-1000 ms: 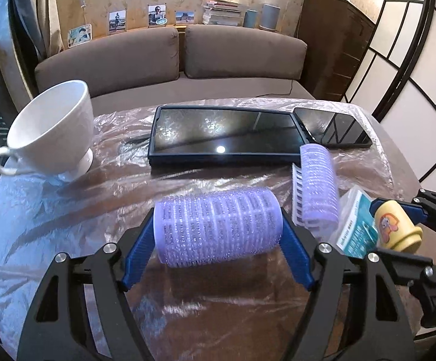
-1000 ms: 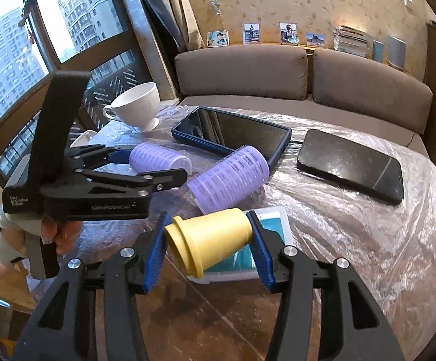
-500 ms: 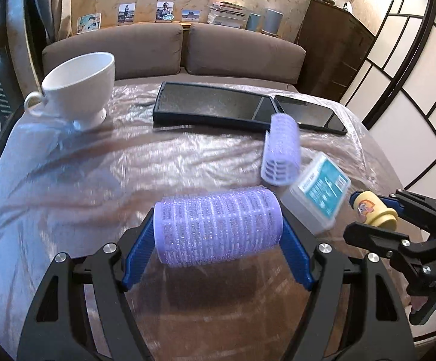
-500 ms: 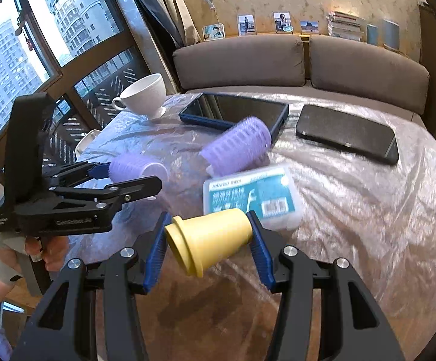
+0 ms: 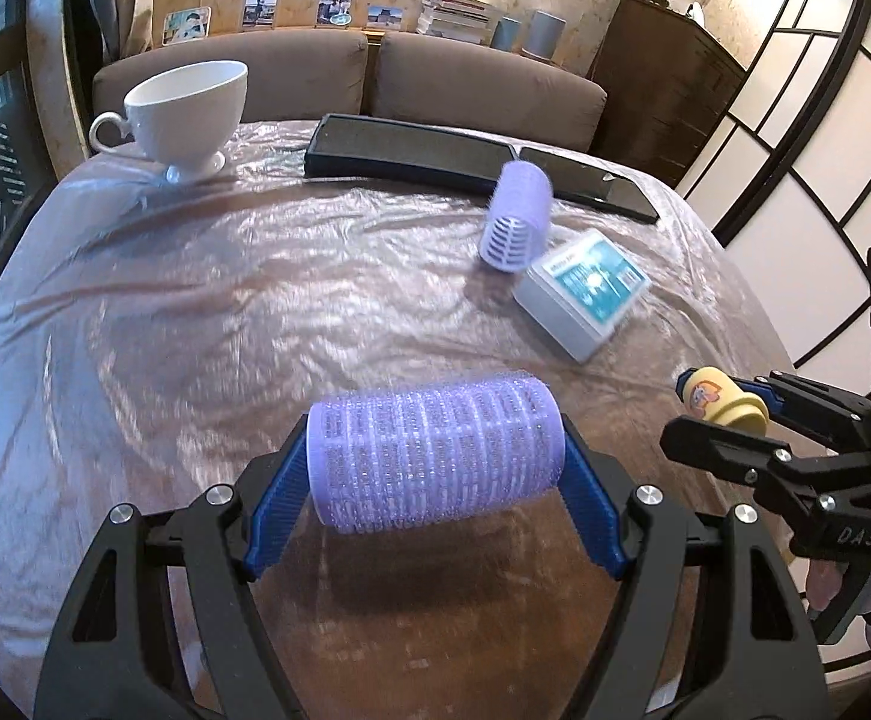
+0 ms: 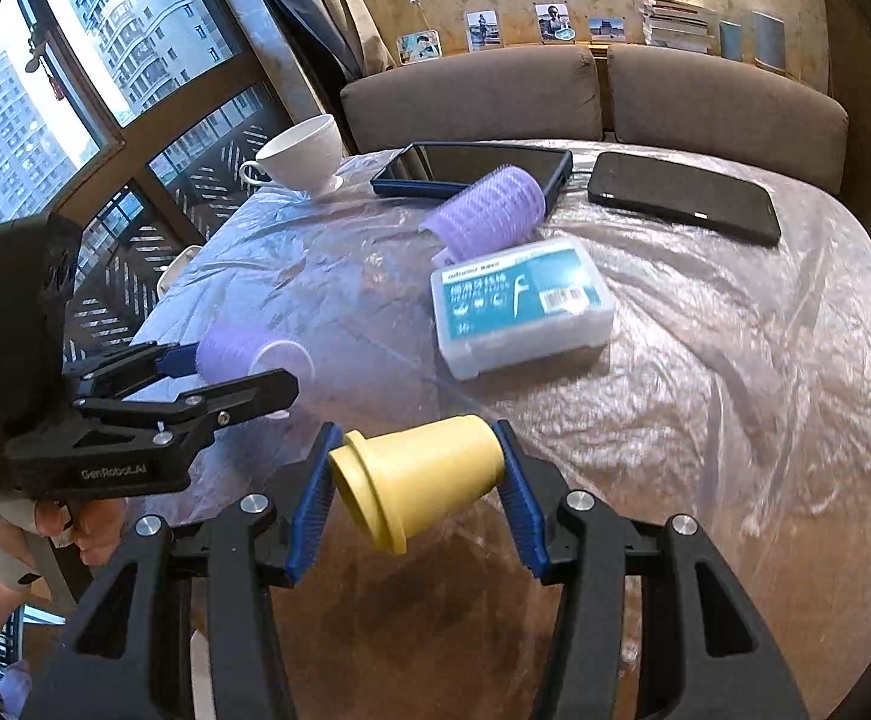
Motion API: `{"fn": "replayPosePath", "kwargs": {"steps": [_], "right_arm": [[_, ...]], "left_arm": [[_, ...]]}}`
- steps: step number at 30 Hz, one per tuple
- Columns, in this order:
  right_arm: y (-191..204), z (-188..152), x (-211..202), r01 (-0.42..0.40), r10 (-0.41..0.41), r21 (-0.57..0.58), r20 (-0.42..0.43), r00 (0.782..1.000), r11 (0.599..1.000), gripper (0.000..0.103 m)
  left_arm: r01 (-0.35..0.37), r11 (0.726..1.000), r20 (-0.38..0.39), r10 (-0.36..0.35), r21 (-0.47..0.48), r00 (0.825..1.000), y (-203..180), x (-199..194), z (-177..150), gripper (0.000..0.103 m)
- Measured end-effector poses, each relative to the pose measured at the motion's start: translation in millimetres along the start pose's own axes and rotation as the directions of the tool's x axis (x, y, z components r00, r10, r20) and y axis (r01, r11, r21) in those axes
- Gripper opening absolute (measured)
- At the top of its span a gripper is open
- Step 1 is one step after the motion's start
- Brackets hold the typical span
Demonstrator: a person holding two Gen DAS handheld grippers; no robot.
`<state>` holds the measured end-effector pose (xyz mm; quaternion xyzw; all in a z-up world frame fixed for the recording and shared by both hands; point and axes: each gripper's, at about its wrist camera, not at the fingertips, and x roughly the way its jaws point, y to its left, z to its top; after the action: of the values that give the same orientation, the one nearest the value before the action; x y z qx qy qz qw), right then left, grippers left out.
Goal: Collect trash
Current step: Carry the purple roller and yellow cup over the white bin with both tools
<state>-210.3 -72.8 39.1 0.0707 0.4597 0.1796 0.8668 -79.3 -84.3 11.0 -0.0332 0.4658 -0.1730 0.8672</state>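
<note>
My left gripper (image 5: 435,462) is shut on a purple hair roller (image 5: 435,453), held above the near part of the table; it also shows in the right wrist view (image 6: 228,354). My right gripper (image 6: 414,483) is shut on a small yellow cup (image 6: 420,489), seen in the left wrist view (image 5: 720,399) at the right. A second purple hair roller (image 5: 516,216) (image 6: 489,213) lies on the table against a white and teal plastic box (image 5: 585,291) (image 6: 519,303).
The round table has a crinkled plastic cover (image 5: 225,312). A white teacup (image 5: 186,114) stands at the far left. A dark tablet (image 5: 411,150) and a black phone (image 6: 684,198) lie at the back. A brown sofa (image 5: 483,90) is behind.
Both grippers have pulled back toward the near edge of the table with their objects still held. The roller and box on the table look farther away.
</note>
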Motion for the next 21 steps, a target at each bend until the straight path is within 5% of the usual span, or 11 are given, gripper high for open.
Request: {"fn": "replayPosePath", "kwargs": {"steps": [21], "right_arm": [[11.0,-47.4,-34.8,-0.016,0.017,0.064,-0.027,0.999,0.998,0.050]], "left_arm": [[0.019,1.000,-0.030,-0.018,0.017,0.999,-12.6,-41.2,-56.8,0.077]]}}
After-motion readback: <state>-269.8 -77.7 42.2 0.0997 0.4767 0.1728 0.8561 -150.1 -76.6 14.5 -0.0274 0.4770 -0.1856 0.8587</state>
